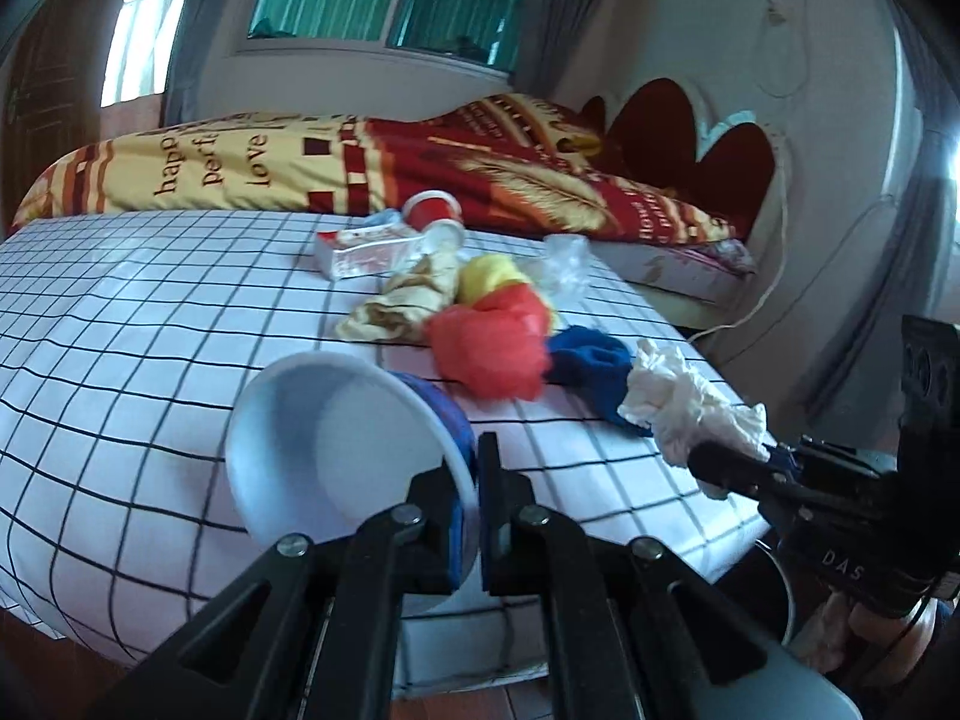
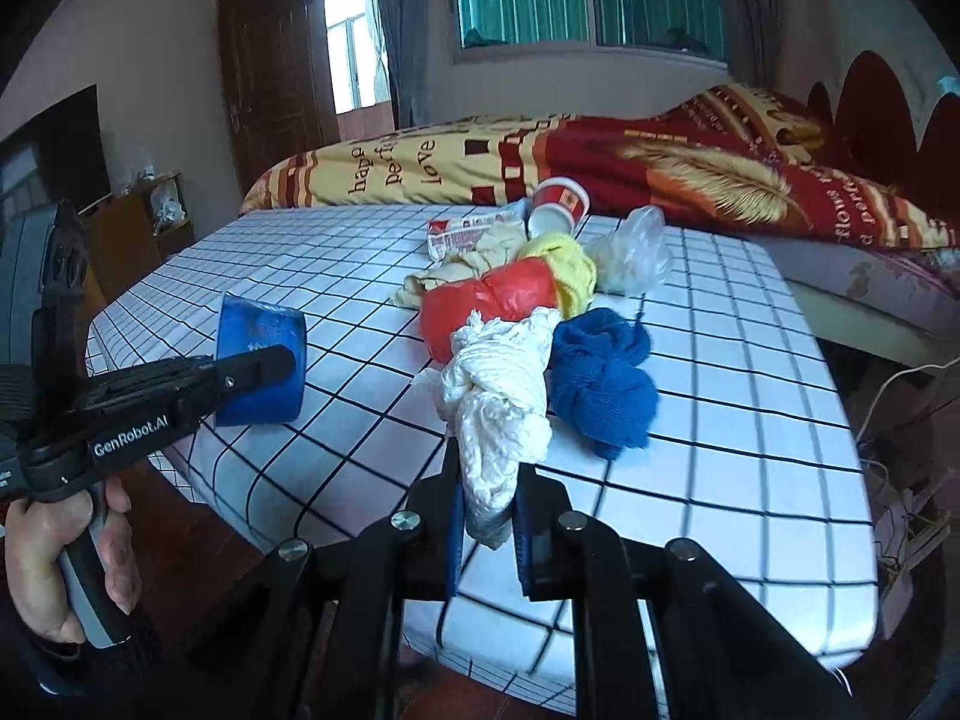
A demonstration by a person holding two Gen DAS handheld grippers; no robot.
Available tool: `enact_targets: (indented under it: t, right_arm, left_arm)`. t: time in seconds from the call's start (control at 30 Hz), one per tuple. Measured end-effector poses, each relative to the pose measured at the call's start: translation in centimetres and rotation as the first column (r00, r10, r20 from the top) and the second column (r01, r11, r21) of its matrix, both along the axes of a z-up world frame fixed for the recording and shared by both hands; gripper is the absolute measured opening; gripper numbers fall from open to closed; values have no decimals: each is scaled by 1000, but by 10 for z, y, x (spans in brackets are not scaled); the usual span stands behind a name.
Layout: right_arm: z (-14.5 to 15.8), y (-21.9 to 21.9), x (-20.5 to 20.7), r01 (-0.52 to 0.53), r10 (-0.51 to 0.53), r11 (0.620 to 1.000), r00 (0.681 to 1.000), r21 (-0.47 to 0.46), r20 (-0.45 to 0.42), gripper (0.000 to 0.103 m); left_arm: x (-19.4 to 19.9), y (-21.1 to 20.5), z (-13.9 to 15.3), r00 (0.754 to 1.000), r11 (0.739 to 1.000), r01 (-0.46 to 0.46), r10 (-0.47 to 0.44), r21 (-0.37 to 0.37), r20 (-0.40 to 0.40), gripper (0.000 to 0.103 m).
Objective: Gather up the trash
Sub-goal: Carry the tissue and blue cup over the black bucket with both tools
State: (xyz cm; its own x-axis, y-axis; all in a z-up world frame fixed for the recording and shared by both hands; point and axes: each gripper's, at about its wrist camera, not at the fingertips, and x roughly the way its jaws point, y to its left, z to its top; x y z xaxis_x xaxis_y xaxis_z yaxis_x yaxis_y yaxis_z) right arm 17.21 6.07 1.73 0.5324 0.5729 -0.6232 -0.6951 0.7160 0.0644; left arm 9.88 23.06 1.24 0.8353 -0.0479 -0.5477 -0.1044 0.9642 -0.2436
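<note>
The blue paper cup with a white inside is pinched by its rim between the fingers of the left gripper, tipped on its side with its mouth toward 10 o'clock in the left wrist view, above the near edge of the tabletop covered in white cloth with a black grid. The crumpled white paper wad is pinched at its lower end between the fingers of the right gripper and hangs over the near part of the same tabletop. A person's hand grips the left gripper's handle at 8 o'clock in the right wrist view.

Beyond the wad, at 12 o'clock, lies a crumpled red plastic bag, with a bunched blue cloth touching it at 3 o'clock. A yellow cloth sits just behind the red bag, a clear plastic bag beside that, and a beige cloth at 10 o'clock. Farther back are a flat red-and-white packet and 2 red paper cups lying on their sides. Behind the tabletop stands a bed with a red and yellow quilt.
</note>
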Motion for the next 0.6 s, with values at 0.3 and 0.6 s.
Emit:
enact_targets:
  t: [0.3, 0.6]
  right_arm:
    - [23, -70, -21, 79, -79, 997, 996, -15, 47, 14]
    - [22, -153, -28, 215, -214, 976, 976, -19, 33, 14]
  left_arm:
    - [-6, -51, 13, 993, 994, 113, -113, 5, 37, 4]
    - [3, -116, 13, 972, 972, 233, -234, 36, 24, 4]
